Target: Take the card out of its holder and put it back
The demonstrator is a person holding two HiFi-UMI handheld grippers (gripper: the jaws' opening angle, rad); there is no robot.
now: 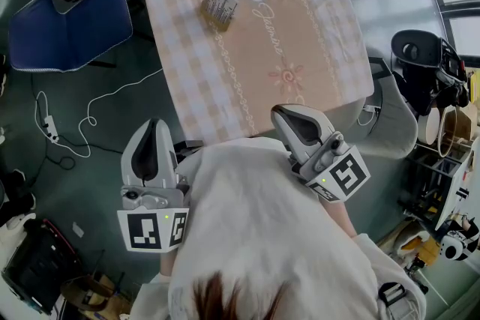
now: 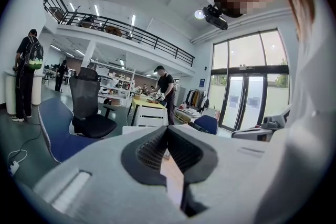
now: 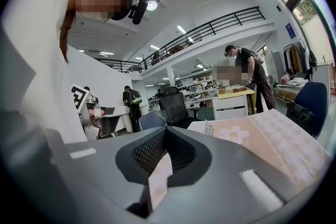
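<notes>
Checked cloth covers the table (image 1: 315, 49); the card holder (image 1: 219, 10) sits toward its far left side, well away from both grippers, the card too small to make out. The left gripper (image 1: 154, 127) and right gripper (image 1: 283, 115) hang at the near edge, jaws pressed together, empty. The card is probably light, thin and slippery, so pinch its exposed edge. Bare cloth surrounds the holder.
</notes>
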